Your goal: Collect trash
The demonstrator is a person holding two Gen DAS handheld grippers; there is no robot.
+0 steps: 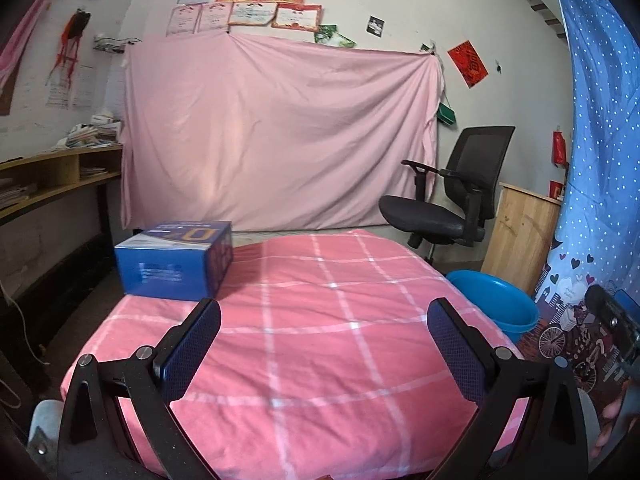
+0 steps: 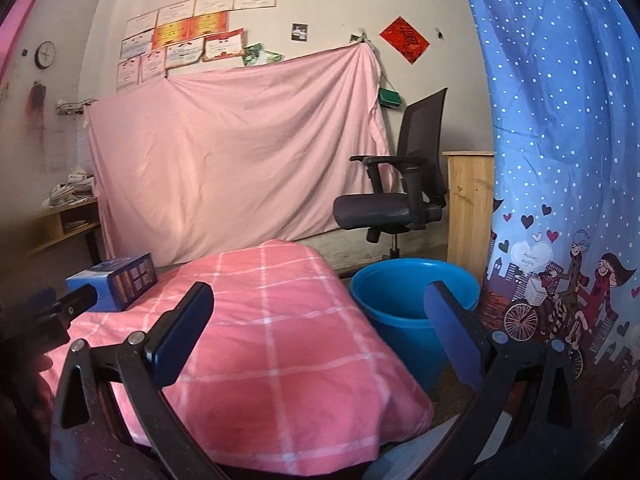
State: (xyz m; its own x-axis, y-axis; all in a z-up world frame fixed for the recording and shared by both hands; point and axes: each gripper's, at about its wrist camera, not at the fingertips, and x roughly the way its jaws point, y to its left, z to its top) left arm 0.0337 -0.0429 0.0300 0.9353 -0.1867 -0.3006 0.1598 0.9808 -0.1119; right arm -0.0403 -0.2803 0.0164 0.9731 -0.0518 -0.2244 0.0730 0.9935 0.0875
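Observation:
A blue cardboard box (image 1: 176, 262) stands on the far left corner of a table under a pink checked cloth (image 1: 320, 320); the right wrist view shows the box (image 2: 116, 286) at the left. A blue plastic bucket (image 2: 414, 308) stands on the floor right of the table, its rim (image 1: 496, 300) also showing in the left wrist view. My left gripper (image 1: 325, 312) hangs open over the cloth, nothing between its fingers. My right gripper (image 2: 318, 300) is open too, above the table's right edge, near the bucket. No loose trash shows on the cloth.
A black office chair (image 1: 452, 196) stands behind the table, beside a wooden cabinet (image 1: 520, 232). A pink sheet (image 1: 280, 132) covers the back wall. A blue dotted curtain (image 2: 560, 140) hangs at the right. Wooden shelves (image 1: 52, 176) with papers line the left wall.

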